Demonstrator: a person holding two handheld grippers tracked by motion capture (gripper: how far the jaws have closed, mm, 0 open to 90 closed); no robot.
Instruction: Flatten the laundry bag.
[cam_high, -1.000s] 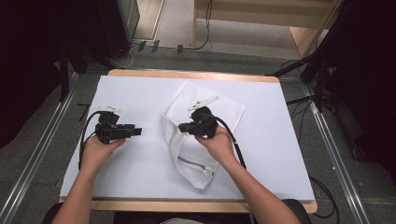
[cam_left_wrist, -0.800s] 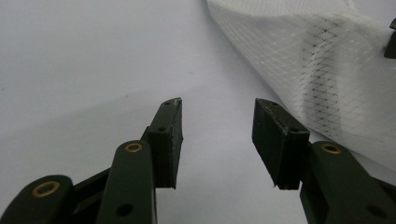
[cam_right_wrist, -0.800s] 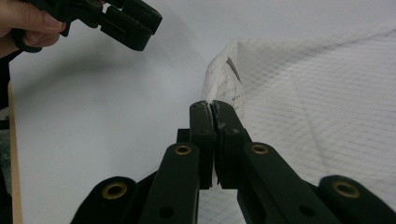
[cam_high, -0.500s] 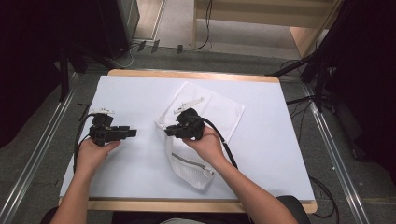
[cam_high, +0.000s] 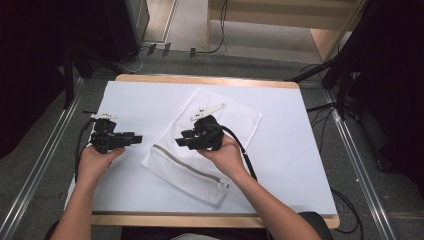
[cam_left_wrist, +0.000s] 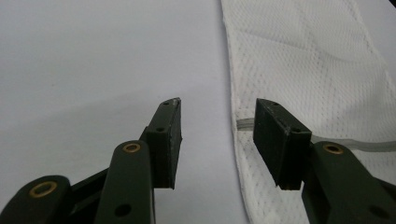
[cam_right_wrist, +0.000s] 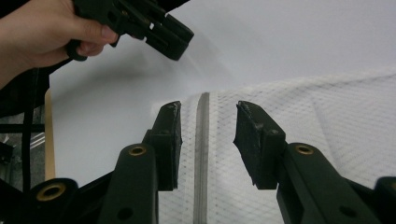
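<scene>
Hovering my spread right claw astride the mesh bag's zipper, left claw also spread, I risk pinching loose mesh instead.

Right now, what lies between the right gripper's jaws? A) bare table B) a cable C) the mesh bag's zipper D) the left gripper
C: in the right gripper view the open right gripper frames the grey zipper of the white mesh bag.

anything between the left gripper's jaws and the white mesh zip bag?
Nothing: bare white table cover. In the high view the left gripper stops short of the white mesh zip bag; the left gripper view shows its open jaws framing the bag's edge.
</scene>
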